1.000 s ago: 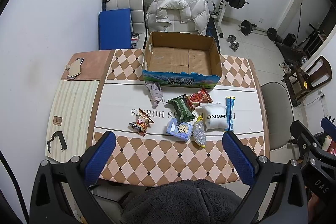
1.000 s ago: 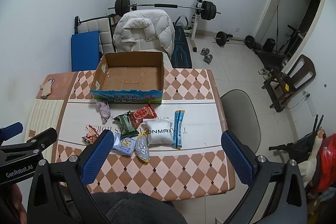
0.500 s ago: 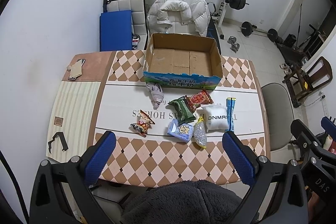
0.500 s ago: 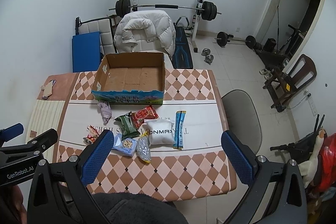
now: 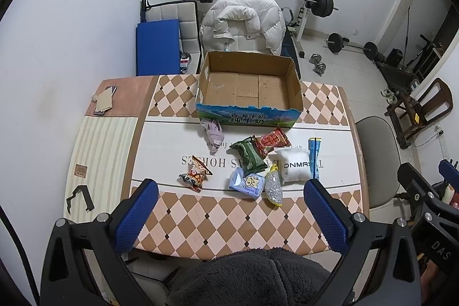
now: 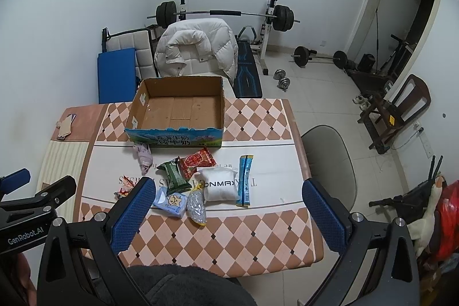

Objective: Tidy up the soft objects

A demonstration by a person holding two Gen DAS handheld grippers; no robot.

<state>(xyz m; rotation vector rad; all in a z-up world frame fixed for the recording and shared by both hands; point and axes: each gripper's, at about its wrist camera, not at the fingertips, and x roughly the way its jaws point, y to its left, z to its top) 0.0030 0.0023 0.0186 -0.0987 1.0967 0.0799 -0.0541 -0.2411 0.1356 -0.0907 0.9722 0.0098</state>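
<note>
An empty cardboard box (image 5: pixel 249 85) (image 6: pixel 178 108) stands at the table's far side. In front of it lie a crumpled lilac cloth (image 5: pixel 213 134) (image 6: pixel 144 155), a green packet (image 5: pixel 248 155), a red packet (image 5: pixel 272 140), a white pouch (image 5: pixel 294 166) (image 6: pixel 218 185), a blue stick pack (image 5: pixel 314 158), a tissue pack (image 5: pixel 247 182), a clear bead bag (image 5: pixel 274 187) and a cartoon snack bag (image 5: pixel 196 173). My left gripper (image 5: pixel 229 217) is open and empty, high above the table's near edge. My right gripper (image 6: pixel 228 215) is open and empty, likewise.
The table (image 5: pixel 229 222) has a checkered cloth. A phone and card (image 5: pixel 103 103) and a black bracket (image 5: pixel 79 197) lie at its left. A grey chair (image 6: pixel 330 162) stands right; a jacket-draped chair (image 5: pixel 243 27) and weights stand behind.
Both grippers drifted slightly, so the table scene sits a little lower in both views. Nothing on the table moved.
</note>
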